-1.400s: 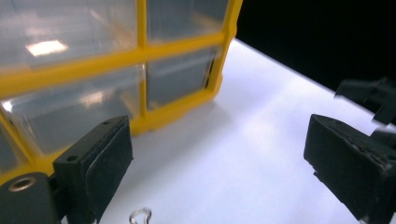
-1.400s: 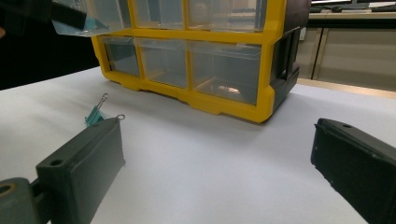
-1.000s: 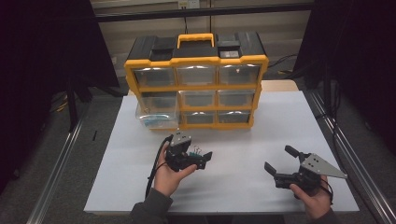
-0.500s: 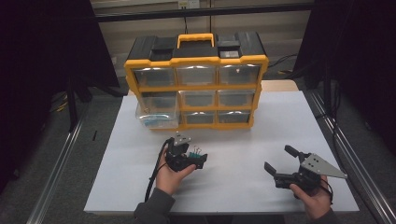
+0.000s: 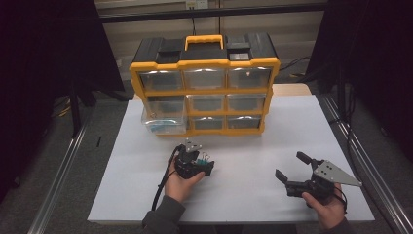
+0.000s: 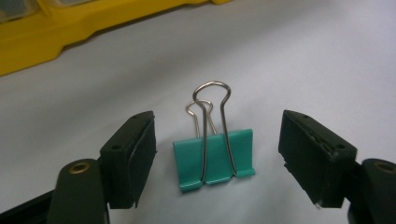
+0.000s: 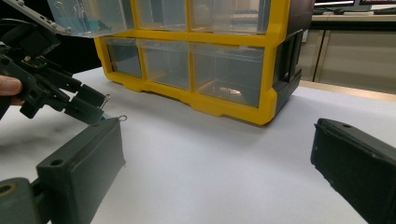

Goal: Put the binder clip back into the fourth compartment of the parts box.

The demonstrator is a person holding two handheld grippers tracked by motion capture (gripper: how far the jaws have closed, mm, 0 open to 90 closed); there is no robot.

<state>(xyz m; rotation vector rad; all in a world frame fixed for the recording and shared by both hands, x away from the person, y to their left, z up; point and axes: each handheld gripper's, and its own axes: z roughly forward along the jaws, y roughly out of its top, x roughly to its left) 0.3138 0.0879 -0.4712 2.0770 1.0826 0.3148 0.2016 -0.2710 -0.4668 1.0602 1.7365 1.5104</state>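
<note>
The green clip (image 6: 214, 158) lies on the table (image 5: 292, 131) between the left gripper's (image 6: 217, 158) parted jaws, untouched. The right gripper (image 5: 292, 168) is released. The organizer's (image 5: 204, 63) pulled-out drawer (image 5: 163, 119) holds clips.

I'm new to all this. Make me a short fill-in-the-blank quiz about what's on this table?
1. The binder clip between the left tool jaws is ____ in colour.
2. The jaws of the right tool stand ____.
3. The organizer has a yellow frame and a pulled-out drawer on its ____ side.

Missing: green; open; left
</note>
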